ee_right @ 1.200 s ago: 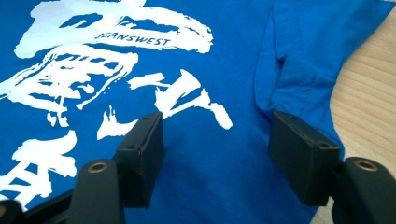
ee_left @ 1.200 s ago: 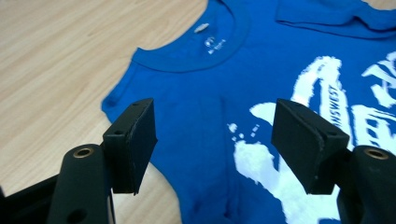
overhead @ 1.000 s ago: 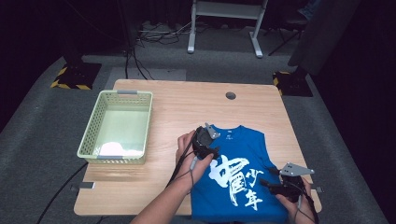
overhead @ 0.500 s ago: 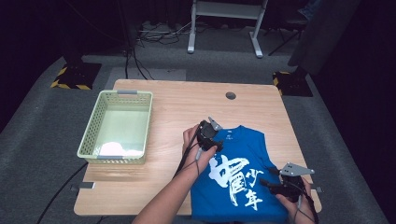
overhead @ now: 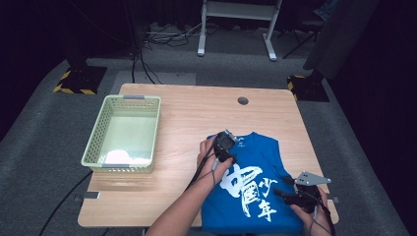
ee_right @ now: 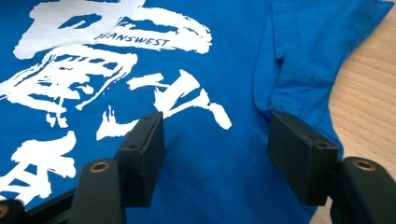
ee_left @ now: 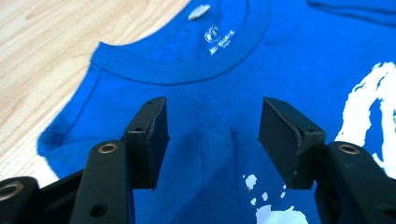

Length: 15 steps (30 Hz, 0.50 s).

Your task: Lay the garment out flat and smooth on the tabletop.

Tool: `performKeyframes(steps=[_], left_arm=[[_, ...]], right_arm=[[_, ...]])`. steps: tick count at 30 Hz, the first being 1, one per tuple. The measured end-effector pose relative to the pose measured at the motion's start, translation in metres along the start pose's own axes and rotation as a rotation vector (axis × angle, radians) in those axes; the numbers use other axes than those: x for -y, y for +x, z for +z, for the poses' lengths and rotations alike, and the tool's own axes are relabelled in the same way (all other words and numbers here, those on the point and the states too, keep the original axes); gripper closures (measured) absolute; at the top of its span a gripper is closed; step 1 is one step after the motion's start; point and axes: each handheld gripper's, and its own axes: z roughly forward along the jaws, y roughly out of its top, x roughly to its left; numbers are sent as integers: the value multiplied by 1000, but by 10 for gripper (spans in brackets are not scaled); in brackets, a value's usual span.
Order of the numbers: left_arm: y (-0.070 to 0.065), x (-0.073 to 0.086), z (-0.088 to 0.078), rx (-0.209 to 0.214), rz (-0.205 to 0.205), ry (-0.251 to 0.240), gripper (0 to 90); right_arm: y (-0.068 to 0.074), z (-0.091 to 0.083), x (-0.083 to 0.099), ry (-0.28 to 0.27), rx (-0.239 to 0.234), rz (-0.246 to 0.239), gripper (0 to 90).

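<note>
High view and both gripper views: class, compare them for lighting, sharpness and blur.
High view: the table is brightly lit against a dark room, soft overall, with the basket floor washed pale. Left gripper view: the T-shirt collar is crisp, the near jaws slightly soft. Right gripper view: evenly lit, the white print sharp, without glare.

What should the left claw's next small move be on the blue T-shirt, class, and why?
Probably finish closing. The left claw sits just below the collar of the blue T-shirt, its jaws have just been closing, and a raised ridge of cloth stands between the pads without being pinched yet. The right claw waits open near the hem.
</note>
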Motion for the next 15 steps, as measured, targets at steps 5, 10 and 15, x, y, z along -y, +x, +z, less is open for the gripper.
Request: performKeyframes(steps=[5,10,15], left_arm=[[-1,2,4,31,28,46,591],[-3,3,4,27,76,63,877],[-3,2,-1,24,87,48,882]], right_arm=[[0,0,0,0,0,0,367],[0,0,0,-1,2,2,374],[0,0,0,-1,3,2,377]])
